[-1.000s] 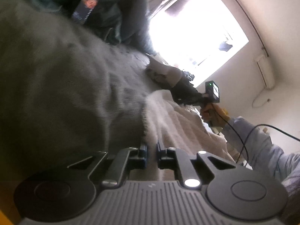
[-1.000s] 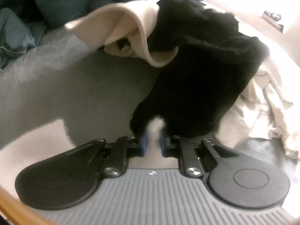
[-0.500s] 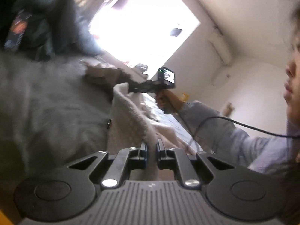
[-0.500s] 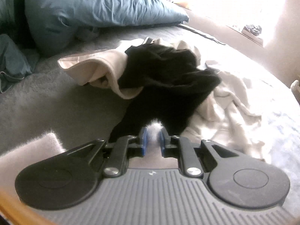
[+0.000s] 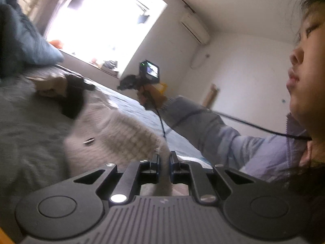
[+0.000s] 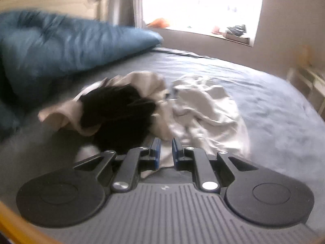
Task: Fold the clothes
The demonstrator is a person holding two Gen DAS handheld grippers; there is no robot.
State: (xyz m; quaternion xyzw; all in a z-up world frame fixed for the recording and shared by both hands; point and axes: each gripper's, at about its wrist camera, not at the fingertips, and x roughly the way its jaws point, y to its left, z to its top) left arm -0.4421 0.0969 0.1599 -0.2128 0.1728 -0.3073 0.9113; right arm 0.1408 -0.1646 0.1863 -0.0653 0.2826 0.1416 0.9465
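Observation:
My left gripper [image 5: 164, 162] is shut on an edge of a white fuzzy knit garment [image 5: 113, 134], which stretches away to the left over the grey bed [image 5: 26, 122] and shows a button [image 5: 88, 141]. In the same view my right gripper [image 5: 127, 82] is held up over the bed, apart from that garment. In the right wrist view the right gripper [image 6: 166, 152] has its blue pads a little apart, with nothing pinched between them. Just beyond it lies a heap of a black garment [image 6: 117, 113], a beige one [image 6: 61, 116] and a crumpled cream one [image 6: 203, 109].
A blue duvet [image 6: 61, 46] is bunched along the bed's left side. Bare grey sheet [image 6: 274, 111] runs to the right of the heap. A bright window [image 6: 203, 4] is behind the bed. The person's sleeve [image 5: 213, 130] and a black cable [image 5: 254, 126] cross the left wrist view.
The right gripper has let go of the white fuzzy garment and lifted back from the heap. The left gripper has raised its held edge and swung toward the room.

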